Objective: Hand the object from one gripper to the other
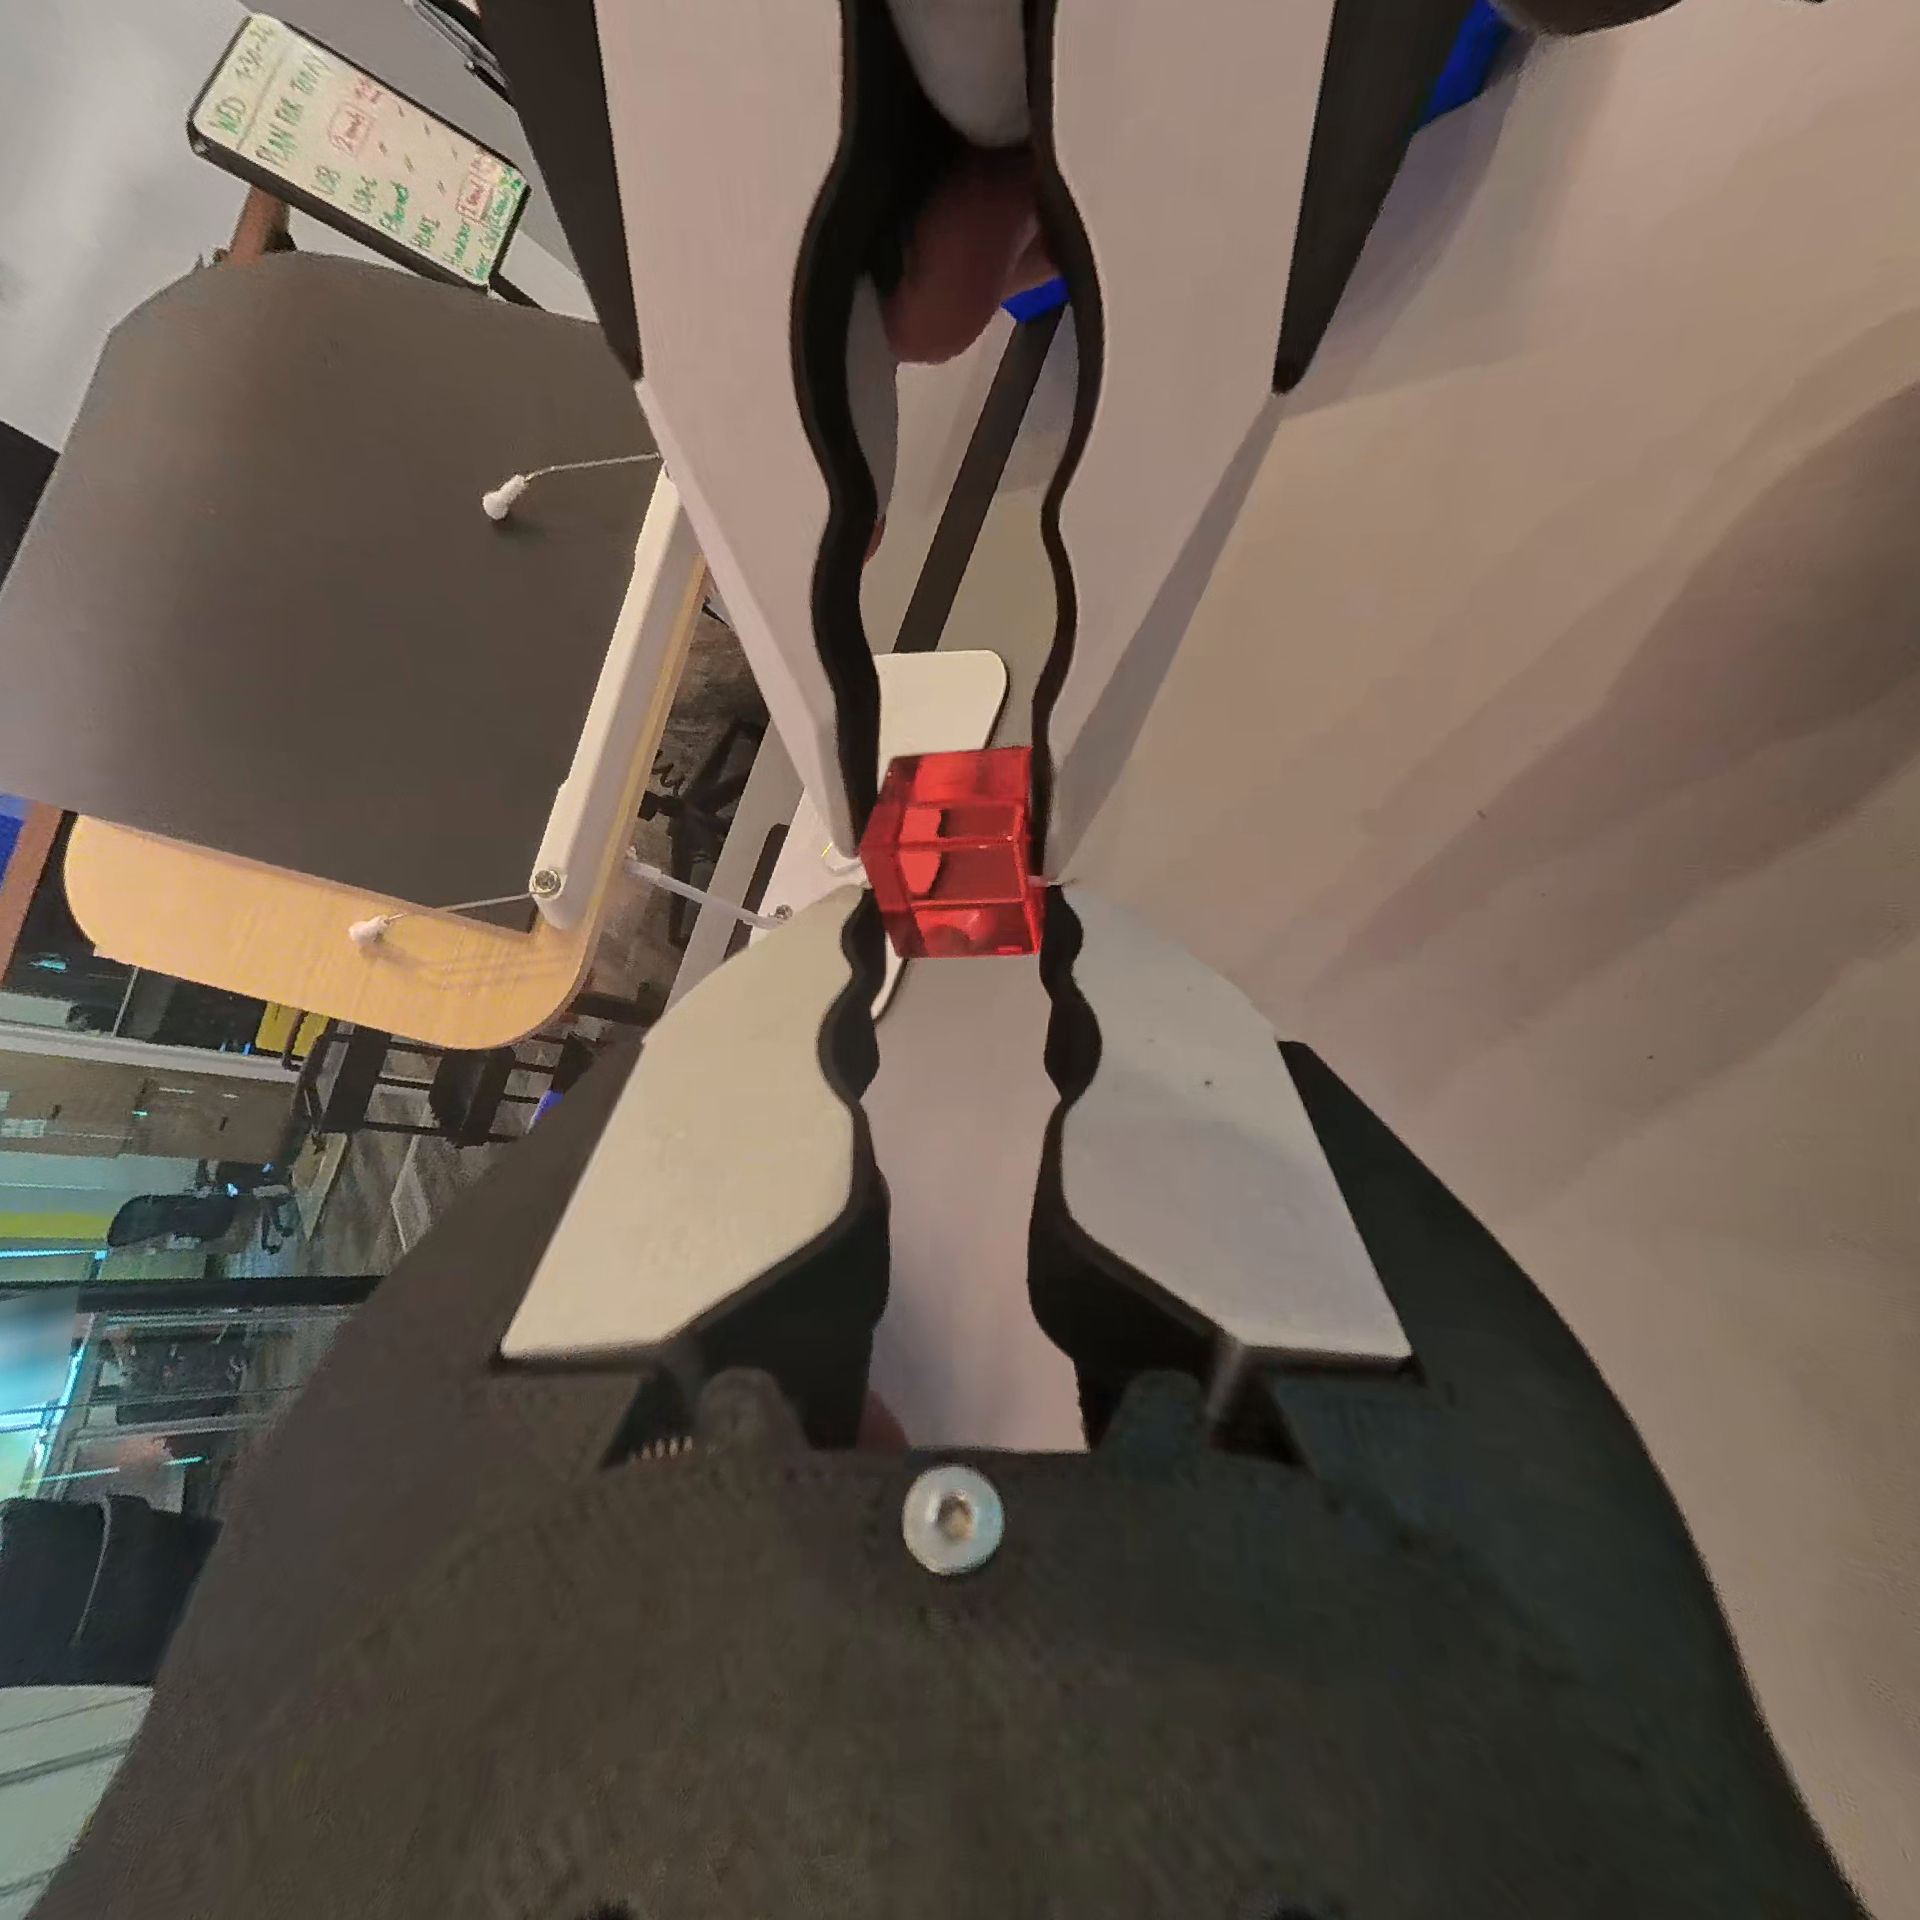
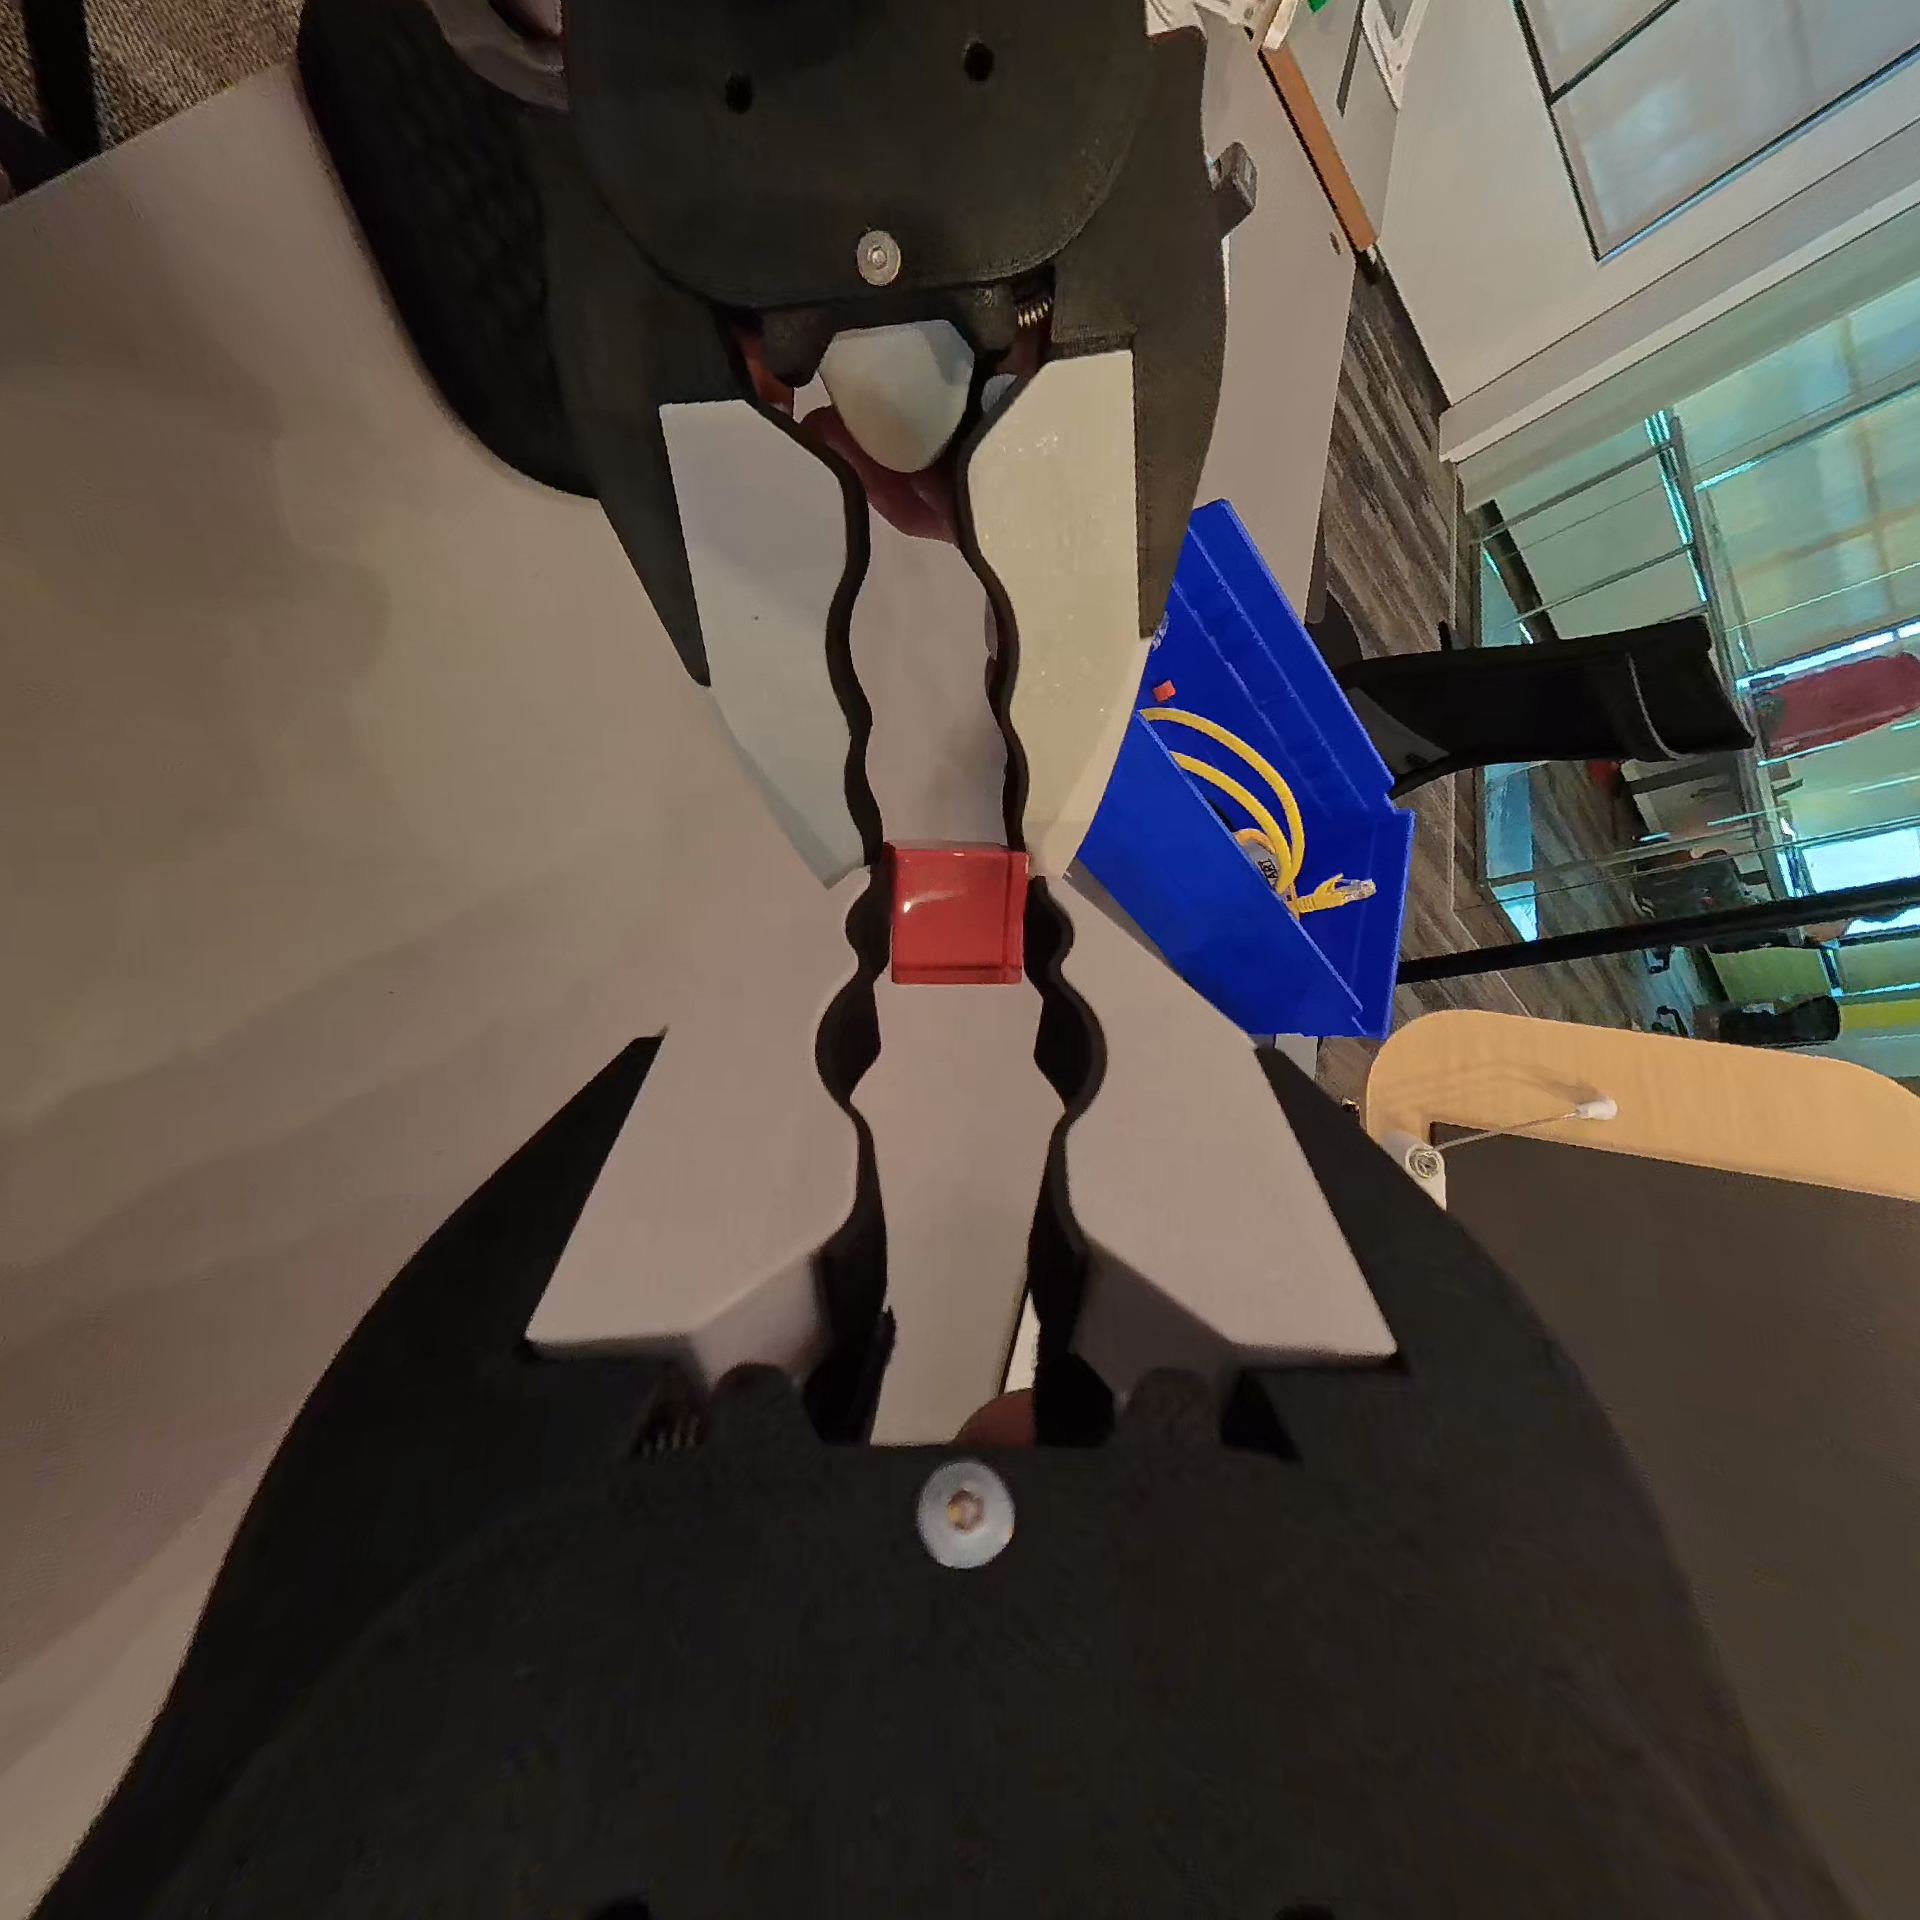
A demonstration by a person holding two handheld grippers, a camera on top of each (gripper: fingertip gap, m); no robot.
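Note:
A small red cube (image 1: 956,852) hangs in the air between the two grippers, which meet tip to tip above a white table (image 1: 1558,727). In the left wrist view my left gripper (image 1: 956,925) comes up from below and pinches the cube's near end. My right gripper (image 1: 951,821) comes down from above and grips its far part. In the right wrist view the cube (image 2: 956,914) sits mostly between my right gripper's (image 2: 956,925) fingers, and my left gripper (image 2: 945,847) holds its far edge. Both pairs of jaws stand closed to the cube's width.
A blue bin (image 2: 1247,935) with a yellow cable (image 2: 1268,790) stands on the white table (image 2: 312,727) beside the grippers. A wooden table with a black mat (image 1: 312,623) stands nearby. A whiteboard (image 1: 364,156) stands behind it. A person's fingers show behind each gripper. Left and right tips are no more than a few centimetres apart.

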